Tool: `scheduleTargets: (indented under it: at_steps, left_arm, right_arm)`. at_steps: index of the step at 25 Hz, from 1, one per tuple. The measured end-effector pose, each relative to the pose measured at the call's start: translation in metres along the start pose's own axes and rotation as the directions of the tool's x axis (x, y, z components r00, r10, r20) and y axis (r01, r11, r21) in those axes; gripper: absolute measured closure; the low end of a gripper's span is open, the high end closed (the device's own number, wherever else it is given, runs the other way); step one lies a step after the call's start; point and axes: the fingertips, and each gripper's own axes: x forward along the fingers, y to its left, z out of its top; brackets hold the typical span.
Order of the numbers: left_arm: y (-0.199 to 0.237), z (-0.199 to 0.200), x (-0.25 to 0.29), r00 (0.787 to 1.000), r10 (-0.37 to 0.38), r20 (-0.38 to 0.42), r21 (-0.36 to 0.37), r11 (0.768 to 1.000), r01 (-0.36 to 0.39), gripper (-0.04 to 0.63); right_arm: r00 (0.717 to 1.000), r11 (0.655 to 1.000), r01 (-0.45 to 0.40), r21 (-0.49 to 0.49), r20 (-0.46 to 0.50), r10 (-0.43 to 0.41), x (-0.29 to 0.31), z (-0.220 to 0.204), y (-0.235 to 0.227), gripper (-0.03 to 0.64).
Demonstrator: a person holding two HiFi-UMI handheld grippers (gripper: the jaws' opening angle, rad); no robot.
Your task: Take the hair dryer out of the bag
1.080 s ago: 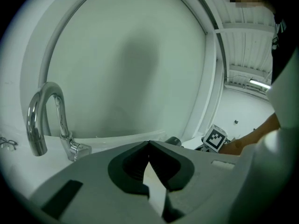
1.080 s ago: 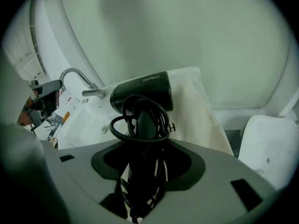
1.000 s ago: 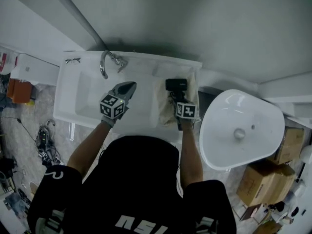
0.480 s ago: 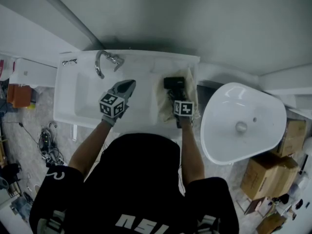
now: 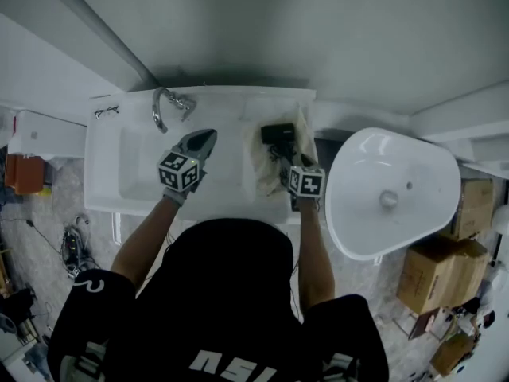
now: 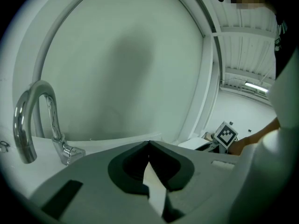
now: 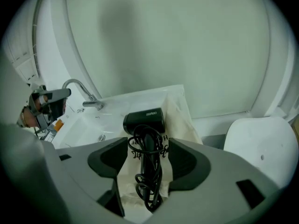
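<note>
- Lying on the cream bag point(image 7: 184, 120), right of the sink basin point(image 5: 143, 161), the hair dryer point(image 7: 144, 122) points its barrel far and its handle near.
- Right gripper point(image 7: 147, 146): jaws have just been opening and now stand wide, with the handle between them ungripped. Left gripper point(image 6: 149, 144): jaws together, empty.
- Likely rigid and barrel-heavy; take it by the handle.
- Only the right gripper view shows the cord point(image 7: 148, 190) coiled round the handle.

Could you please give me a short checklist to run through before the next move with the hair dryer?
1. Hair dryer out of the bag: ok, it lies on top.
2. Right gripper released: ok, its fingers have just been opening and stand wide beside the handle, not pressing it.
3. Cord clear of those fingers: cannot tell, its coil lies between them.
4. Left gripper out of the way: ok, shut, well left of the bag.
5. Bag resting on the counter: ok.
</note>
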Motion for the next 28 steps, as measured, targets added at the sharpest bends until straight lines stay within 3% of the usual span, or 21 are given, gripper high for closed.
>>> scheduleTargets:
  at_steps: [2,7,12,17,23,28]
  left_arm:
    - [-0.002,0.002,-0.002,1.000,-0.015,0.007,0.006,1.000,0.015,0.597]
    - [-0.007,0.009,-0.011,0.999,-0.043,0.030,0.026,0.999,0.042,0.597]
    - [-0.028,0.024,-0.031,0.987,-0.131,0.091,0.079,0.989,0.124,0.597]
    - [-0.044,0.025,-0.054,0.978,-0.185,0.093,0.132,0.976,0.172,0.597]
    - [-0.049,0.014,-0.083,0.970,-0.223,0.096,0.139,0.968,0.208,0.597]
    - [-0.050,0.006,-0.109,0.966,-0.239,0.101,0.158,0.962,0.221,0.597]
  right_arm:
    - [0.999,1.000,0.000,0.009,0.047,-0.001,-0.015,0.012,0.004,0.356]
    - [0.985,1.000,0.002,0.007,0.173,-0.003,-0.048,0.039,0.023,0.447]
    - [0.954,0.999,0.040,-0.005,0.296,-0.037,-0.091,0.057,0.042,0.511]
    - [0.917,0.993,0.114,0.017,0.383,-0.112,-0.131,0.053,0.060,0.614]
    - [0.879,0.990,0.141,0.000,0.461,-0.125,-0.167,0.042,0.099,0.620]
    - [0.870,0.985,0.157,-0.073,0.483,-0.103,-0.179,0.028,0.137,0.621]
